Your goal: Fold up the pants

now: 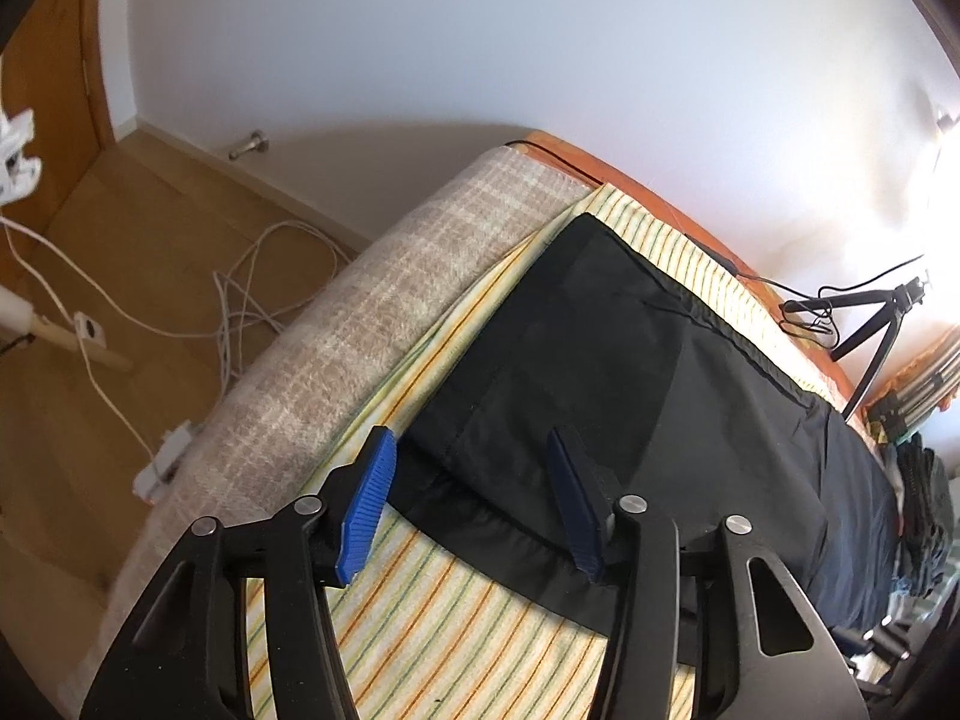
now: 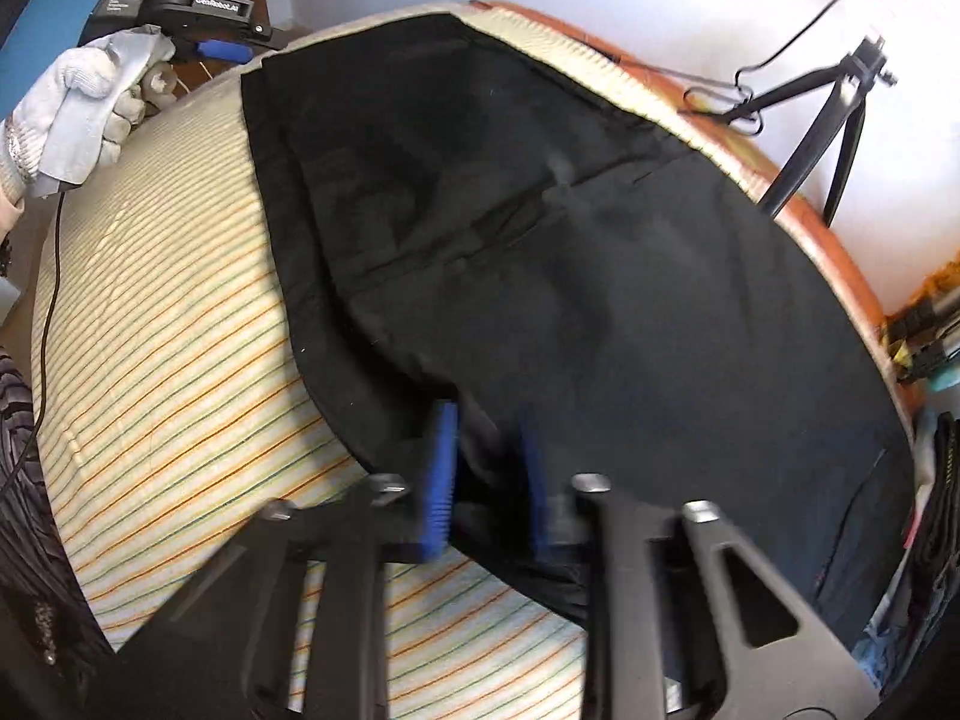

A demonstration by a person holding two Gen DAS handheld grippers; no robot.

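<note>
The black pants (image 2: 600, 276) lie spread flat along the far side of the bed, on a striped sheet (image 2: 156, 324) that covers the mattress, their long far edge running close beside the orange bed frame (image 2: 840, 252) by the wall. They look laid out on purpose, smoothed wide so an edge can be lifted and carried over. The left gripper (image 1: 471, 474) hangs just over the near corner of the cloth at what seems the waistband end, its blue pads (image 1: 366, 504) spread well apart with nothing between them; one pad sits above the sheet, the other above the black fabric, straddling the hem as if lining up to pinch it. From the other side I can see the gloved hand (image 2: 84, 102) that carries this tool, out near the bed's far left corner. The right gripper (image 2: 486, 468) is down low at the near edge of the pants, farther along toward the legs, and its pads stand closer together with a fold of dark cloth seeming to sit in the gap; the view is blurred there, so I cannot tell whether it grips or merely brackets the fabric. A small tripod (image 2: 828, 102) stands beyond the frame, well clear of the work. My guess is the first fold has not yet begun.
</note>
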